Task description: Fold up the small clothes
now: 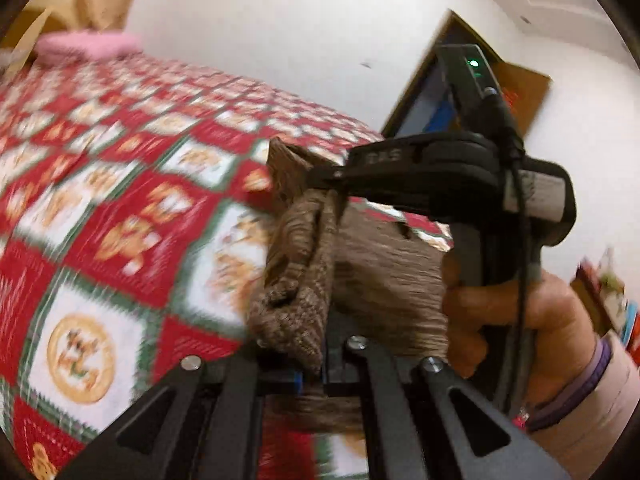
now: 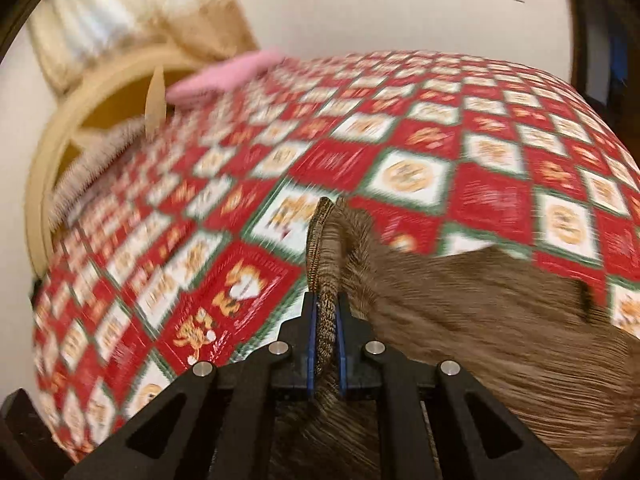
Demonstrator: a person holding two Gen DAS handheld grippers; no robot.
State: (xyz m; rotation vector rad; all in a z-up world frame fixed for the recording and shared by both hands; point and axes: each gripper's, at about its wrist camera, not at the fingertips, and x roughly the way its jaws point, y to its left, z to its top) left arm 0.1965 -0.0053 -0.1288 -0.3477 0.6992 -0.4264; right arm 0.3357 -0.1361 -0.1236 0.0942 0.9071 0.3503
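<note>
A small brown knit garment [image 1: 304, 280] hangs above a table with a red, white and green Christmas cloth [image 1: 120, 184]. My left gripper [image 1: 312, 372] is shut on its bunched lower edge. My right gripper [image 1: 332, 178] comes in from the right in the left wrist view, held by a hand, and is shut on the garment's upper edge. In the right wrist view the right gripper [image 2: 326, 332] pinches a ribbed edge of the garment [image 2: 500, 320] between its blue pads; the rest drapes to the right over the cloth [image 2: 400, 140].
A pink folded cloth [image 2: 224, 76] lies at the table's far edge, also in the left wrist view [image 1: 88, 44]. A round wooden chair back [image 2: 80, 120] with a fuzzy grey item stands at the left. A dark framed board [image 1: 460, 92] leans on the white wall.
</note>
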